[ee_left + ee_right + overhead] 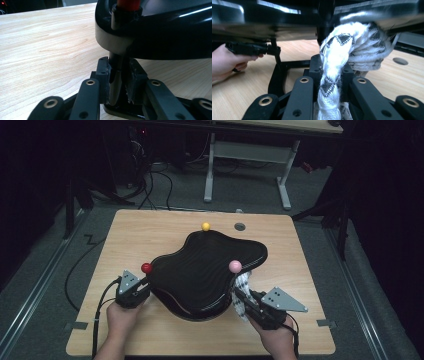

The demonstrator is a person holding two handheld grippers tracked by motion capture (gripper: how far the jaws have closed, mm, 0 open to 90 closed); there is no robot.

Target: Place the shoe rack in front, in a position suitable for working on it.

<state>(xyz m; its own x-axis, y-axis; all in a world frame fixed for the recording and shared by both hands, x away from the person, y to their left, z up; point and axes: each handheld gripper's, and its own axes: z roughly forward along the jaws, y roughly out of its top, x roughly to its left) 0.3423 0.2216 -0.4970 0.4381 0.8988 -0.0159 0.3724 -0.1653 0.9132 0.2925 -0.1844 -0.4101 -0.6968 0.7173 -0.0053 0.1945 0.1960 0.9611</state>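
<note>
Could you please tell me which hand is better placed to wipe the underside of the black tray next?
The right: its claw is shut on the white patterned cloth, already bunched against the black tray. The left claw is clamped on the tray's leg.

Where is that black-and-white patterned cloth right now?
The cloth hangs at the black tray's right edge, below the pink ball, pinched by the right gripper.

- left gripper (141,286) — black body, grey three-cornered plate, black cable trailing
- right gripper (243,299) — same build; black jaw links, brass-ringed screws
- forearms bare, no sleeves
</note>
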